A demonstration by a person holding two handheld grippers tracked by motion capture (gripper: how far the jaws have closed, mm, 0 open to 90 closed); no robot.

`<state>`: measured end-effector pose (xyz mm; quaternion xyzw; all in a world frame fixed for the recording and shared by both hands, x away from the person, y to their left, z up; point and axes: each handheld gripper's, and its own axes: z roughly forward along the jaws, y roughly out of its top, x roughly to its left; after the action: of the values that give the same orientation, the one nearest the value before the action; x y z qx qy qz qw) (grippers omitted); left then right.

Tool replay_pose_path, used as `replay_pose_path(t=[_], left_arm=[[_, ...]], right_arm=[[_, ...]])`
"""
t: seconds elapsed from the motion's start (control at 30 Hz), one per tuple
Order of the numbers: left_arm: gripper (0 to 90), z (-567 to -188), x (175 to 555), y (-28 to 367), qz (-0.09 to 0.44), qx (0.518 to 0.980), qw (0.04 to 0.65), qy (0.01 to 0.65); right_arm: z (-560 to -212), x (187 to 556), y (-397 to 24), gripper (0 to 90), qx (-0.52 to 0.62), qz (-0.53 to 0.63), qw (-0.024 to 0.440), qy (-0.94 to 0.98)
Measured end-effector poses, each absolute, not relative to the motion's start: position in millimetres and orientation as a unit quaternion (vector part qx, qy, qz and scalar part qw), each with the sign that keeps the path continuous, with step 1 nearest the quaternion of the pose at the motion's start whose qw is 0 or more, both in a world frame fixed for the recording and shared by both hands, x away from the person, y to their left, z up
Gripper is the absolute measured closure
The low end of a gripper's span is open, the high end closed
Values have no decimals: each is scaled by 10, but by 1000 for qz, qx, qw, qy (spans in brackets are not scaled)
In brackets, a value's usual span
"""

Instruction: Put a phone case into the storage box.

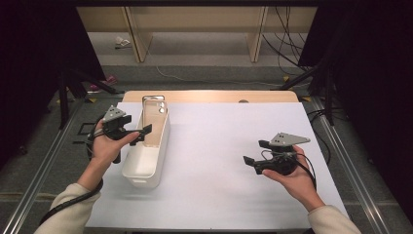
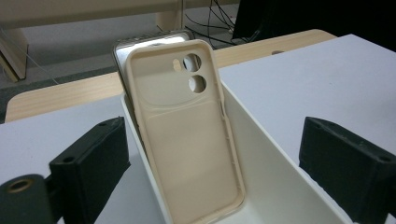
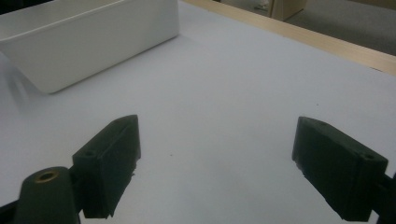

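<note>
Phone case (image 2: 187, 140) stood tilted in the white bin (image 1: 144, 165), leaning on a phone (image 2: 149, 41) — my left gripper (image 2: 210, 154) gaped wide around it, unpressed. Right gripper (image 3: 215, 163) hung open, idle. I judged a straight, slow withdrawal best.

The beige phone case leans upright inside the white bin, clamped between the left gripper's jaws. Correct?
Not clamped. In the left gripper view, the left gripper stands open, jaws apart either side of the phone case, touching nothing. The case does lean upright in the white bin.

Cream phone case (image 2: 187, 140), white bin (image 1: 146, 161), black fingers (image 2: 91, 161).
</note>
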<state>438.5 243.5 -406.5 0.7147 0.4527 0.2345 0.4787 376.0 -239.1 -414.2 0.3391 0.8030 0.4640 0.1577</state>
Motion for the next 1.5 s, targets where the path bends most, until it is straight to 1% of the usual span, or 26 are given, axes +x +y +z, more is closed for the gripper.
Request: replay_pose_path(t=[0.37,0.97,1.5], left_arm=[[80,-4015,4237,2383,241,718,488,434],[83,-4017,3885,2310,244,728,501,400],[83,-4035,3713,2238,243,736,507,377]], right_arm=[[-4137,3758,-2394,161,339,465,159,802],[-4134,3754,-2392,161,338,466,159,802],[-4132,3728,-2447,161,342,465,158,801]])
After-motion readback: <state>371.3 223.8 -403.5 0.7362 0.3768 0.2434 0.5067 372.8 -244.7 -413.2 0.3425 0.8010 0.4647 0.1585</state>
